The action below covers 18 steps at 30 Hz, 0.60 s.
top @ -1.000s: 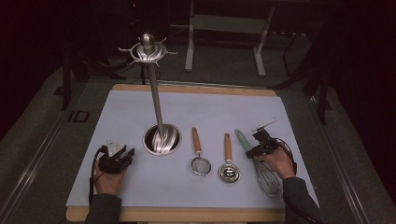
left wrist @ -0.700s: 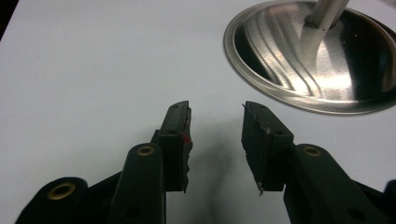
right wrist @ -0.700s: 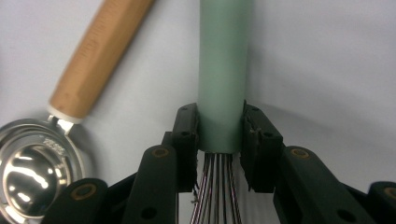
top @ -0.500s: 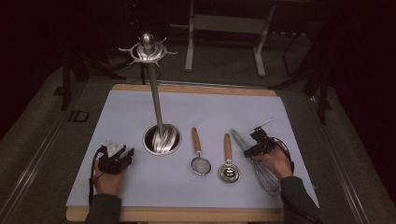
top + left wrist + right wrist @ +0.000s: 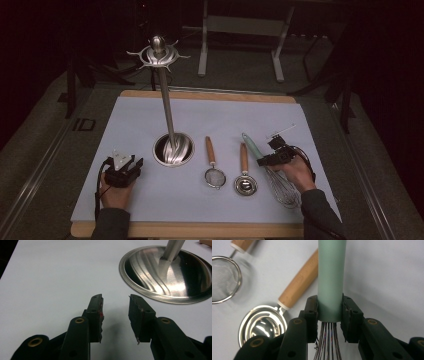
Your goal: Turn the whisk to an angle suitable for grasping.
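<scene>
At lower right of the high view, the right tool (image 5: 265,161) pinches the whisk (image 5: 253,148) by its green handle, seemingly flat on the counter (image 5: 310,130). The left tool (image 5: 115,305) sits spread, 2 jaws apart.

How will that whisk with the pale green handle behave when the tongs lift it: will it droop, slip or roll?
The wire whisk with the pale green handle will probably lift stiffly: its handle looks like a rigid tube. It may slip or twist, since the right tongs pinch a smooth round handle right at the wire end. The thin wire loops likely weigh little and flex if pushed.
</scene>
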Each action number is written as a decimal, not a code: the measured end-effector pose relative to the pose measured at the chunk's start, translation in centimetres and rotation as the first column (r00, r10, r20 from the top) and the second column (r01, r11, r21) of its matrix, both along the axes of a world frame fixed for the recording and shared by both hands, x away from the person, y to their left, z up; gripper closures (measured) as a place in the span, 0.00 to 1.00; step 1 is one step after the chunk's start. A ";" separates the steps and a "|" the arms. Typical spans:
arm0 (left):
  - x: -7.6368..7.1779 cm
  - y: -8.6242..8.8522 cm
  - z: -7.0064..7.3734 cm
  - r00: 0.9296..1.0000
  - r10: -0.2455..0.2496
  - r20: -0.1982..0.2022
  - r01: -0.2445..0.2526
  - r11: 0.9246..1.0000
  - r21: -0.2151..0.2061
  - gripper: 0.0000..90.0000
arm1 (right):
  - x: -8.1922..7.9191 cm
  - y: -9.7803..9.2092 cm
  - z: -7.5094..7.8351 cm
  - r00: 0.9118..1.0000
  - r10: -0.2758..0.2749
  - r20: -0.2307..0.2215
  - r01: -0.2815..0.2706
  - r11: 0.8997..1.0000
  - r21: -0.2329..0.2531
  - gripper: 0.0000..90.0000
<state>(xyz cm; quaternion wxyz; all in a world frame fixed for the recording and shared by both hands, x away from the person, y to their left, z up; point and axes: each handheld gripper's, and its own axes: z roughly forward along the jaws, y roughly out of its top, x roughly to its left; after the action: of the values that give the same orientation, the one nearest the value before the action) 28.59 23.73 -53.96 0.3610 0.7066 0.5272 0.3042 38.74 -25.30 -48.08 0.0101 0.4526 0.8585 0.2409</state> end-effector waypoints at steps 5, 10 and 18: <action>0.0 0.0 0.0 1.000 0.003 0.001 -0.003 1.000 -0.002 0.72 | -0.2 0.5 0.6 0.999 0.022 0.026 -0.023 1.000 0.017 0.77; 0.0 0.0 0.0 1.000 0.006 0.005 -0.006 1.000 -0.003 0.71 | -0.4 1.0 1.1 0.998 0.039 0.053 -0.040 0.999 0.018 0.77; 0.0 0.0 0.0 1.000 0.005 0.003 -0.005 1.000 -0.005 0.72 | -0.4 1.0 1.0 0.998 0.027 0.060 -0.029 0.999 0.026 0.77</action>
<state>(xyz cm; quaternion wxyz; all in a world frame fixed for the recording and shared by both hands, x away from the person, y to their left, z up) 28.56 23.76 -53.95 0.3629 0.7038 0.5293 0.3047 38.36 -24.35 -47.07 0.0264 0.4332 0.8607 0.2659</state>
